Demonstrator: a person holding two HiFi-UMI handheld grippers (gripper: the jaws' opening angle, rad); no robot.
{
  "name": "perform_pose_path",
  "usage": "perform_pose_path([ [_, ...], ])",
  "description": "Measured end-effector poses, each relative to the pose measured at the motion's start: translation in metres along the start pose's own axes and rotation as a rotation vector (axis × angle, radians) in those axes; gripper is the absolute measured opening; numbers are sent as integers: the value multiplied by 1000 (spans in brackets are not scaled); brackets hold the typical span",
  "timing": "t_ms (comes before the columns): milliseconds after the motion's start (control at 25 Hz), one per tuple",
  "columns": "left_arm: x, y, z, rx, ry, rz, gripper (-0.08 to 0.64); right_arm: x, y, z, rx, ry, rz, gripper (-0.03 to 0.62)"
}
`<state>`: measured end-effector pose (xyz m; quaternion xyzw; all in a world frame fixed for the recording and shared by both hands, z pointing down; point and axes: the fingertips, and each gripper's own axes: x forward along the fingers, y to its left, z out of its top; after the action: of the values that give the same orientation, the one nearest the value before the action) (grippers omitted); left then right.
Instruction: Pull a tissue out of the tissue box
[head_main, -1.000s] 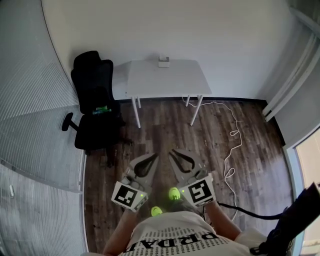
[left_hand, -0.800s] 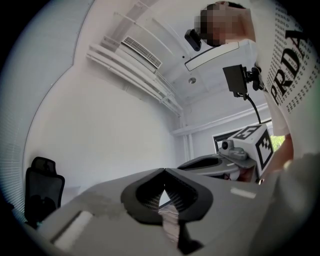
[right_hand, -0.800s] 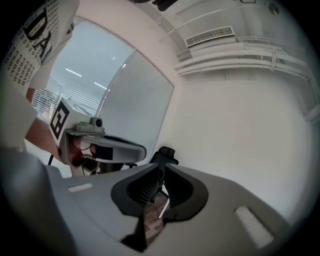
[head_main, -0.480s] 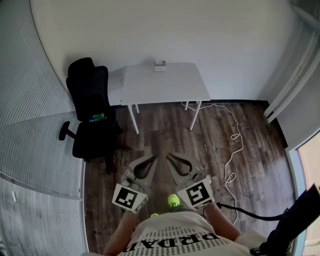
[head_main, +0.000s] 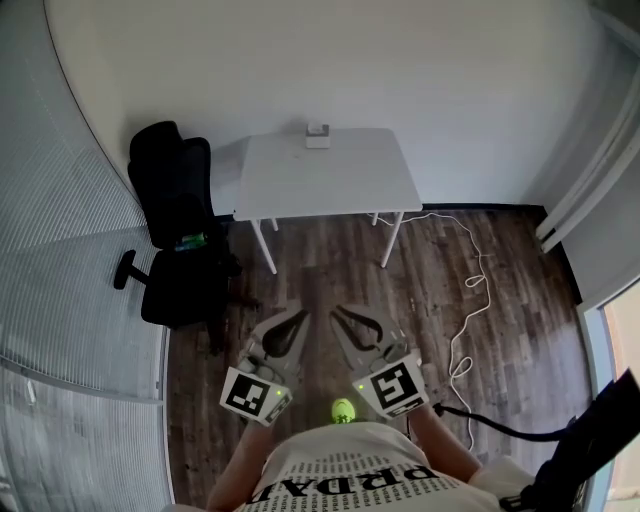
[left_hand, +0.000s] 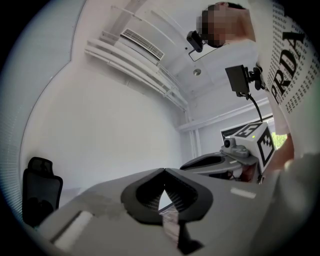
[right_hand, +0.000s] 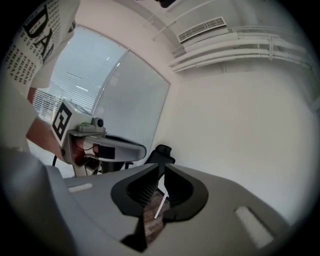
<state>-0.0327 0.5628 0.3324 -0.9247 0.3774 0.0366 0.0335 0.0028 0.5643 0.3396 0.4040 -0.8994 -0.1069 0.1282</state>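
Note:
The tissue box (head_main: 318, 135) is a small white box at the far edge of a white table (head_main: 330, 185) that stands against the wall. Both grippers are held side by side low in the head view, over the wooden floor and well short of the table. My left gripper (head_main: 299, 313) points toward the table with its jaws shut and nothing between them; its tips meet in the left gripper view (left_hand: 164, 171). My right gripper (head_main: 339, 312) (right_hand: 161, 168) is beside it, tips together and holding nothing.
A black office chair (head_main: 175, 235) stands left of the table, by a curved frosted glass wall (head_main: 70, 250). A white cable (head_main: 470, 300) snakes over the dark wood floor at the right. A black cable (head_main: 500, 428) runs from my right side.
The table, tissue box and chair have slid down the head view and grown, so I have walked closer. Both grippers stay side by side and shut.

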Motion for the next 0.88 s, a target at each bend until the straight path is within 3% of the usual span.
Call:
perform_pose_path([
  [240,29,1,-17,30,36,8,0,5,-30,-16,4,-7,14,29],
  [520,48,-5,-16,-1,8,14,0,1,-43,-25,15,-9,14,29],
  [880,70,19,-22,-33,-5,2,1,27,-57,-37,22,26,16,29],
])
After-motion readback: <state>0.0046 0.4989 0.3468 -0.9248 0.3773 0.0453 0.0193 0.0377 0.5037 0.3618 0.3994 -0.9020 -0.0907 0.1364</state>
